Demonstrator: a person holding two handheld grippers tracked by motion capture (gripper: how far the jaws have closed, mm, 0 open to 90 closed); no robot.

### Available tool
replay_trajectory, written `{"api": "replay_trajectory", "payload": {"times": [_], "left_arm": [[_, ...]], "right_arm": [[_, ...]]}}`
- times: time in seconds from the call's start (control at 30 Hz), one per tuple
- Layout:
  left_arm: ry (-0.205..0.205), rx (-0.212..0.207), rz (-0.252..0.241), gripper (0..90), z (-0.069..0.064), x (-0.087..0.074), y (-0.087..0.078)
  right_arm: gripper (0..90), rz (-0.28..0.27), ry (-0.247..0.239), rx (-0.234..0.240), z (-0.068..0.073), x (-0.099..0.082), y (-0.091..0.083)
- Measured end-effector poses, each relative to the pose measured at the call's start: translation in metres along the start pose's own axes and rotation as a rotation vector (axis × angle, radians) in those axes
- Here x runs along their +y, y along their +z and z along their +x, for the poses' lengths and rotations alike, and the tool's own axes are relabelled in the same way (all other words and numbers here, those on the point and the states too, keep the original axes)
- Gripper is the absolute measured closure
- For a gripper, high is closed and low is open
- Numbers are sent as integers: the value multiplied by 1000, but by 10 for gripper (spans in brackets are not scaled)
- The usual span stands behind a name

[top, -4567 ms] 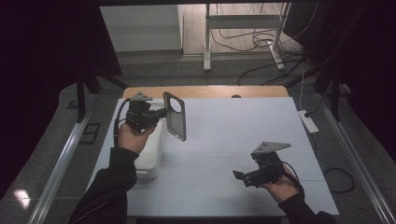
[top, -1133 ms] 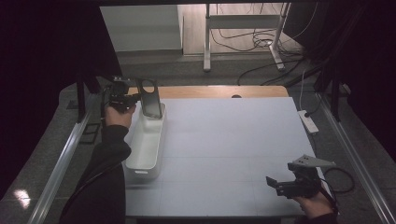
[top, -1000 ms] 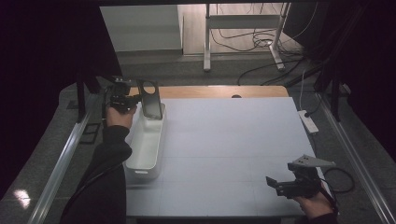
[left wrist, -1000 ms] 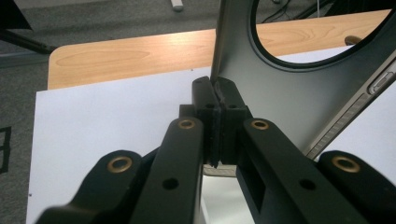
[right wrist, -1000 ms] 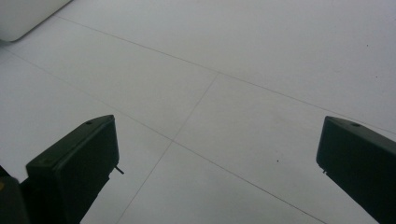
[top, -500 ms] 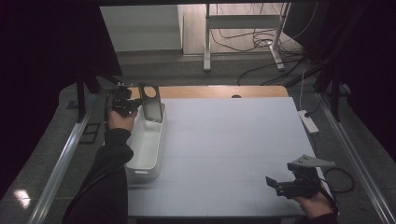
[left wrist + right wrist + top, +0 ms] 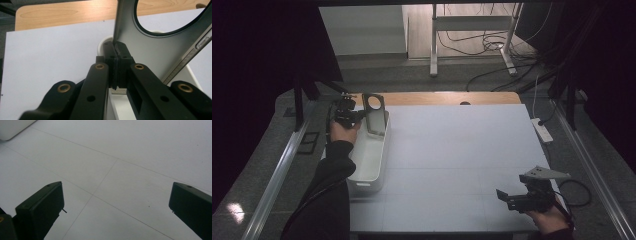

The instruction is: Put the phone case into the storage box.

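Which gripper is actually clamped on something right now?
The left gripper: its jaws pinch the edge of the grey phone case above the white bin. The right gripper stands open over bare table.

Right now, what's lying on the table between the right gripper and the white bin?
Nothing: in the high view, bare white table runs from the right gripper to the white bin.

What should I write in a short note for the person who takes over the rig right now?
Left gripper: shut on the edge of the grey phone case, held upright over the far end of the white bin.
Right gripper: open, holding nothing, low over the table at its near right corner.
Done: case picked up and brought to the bin.
Left, probably: lower the case into the bin, open the jaws, pull the left hand back.
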State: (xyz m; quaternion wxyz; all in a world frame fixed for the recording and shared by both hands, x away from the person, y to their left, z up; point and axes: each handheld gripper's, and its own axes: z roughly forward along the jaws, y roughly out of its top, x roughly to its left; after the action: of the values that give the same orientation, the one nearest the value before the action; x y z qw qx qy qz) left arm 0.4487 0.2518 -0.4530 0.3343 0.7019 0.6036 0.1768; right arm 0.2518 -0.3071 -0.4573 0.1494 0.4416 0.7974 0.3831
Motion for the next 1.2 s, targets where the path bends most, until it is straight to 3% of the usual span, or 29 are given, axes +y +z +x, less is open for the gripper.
{"api": "replay_trajectory", "payload": {"times": [0.5,1.2], "left_arm": [[17,-12,-18,799,2,4,-7],[40,-84,-13,532,4,1,-13]], "right_arm": [[2,2,0,0,0,0,0],[2,5,-1,-1,0,0,1]]}}
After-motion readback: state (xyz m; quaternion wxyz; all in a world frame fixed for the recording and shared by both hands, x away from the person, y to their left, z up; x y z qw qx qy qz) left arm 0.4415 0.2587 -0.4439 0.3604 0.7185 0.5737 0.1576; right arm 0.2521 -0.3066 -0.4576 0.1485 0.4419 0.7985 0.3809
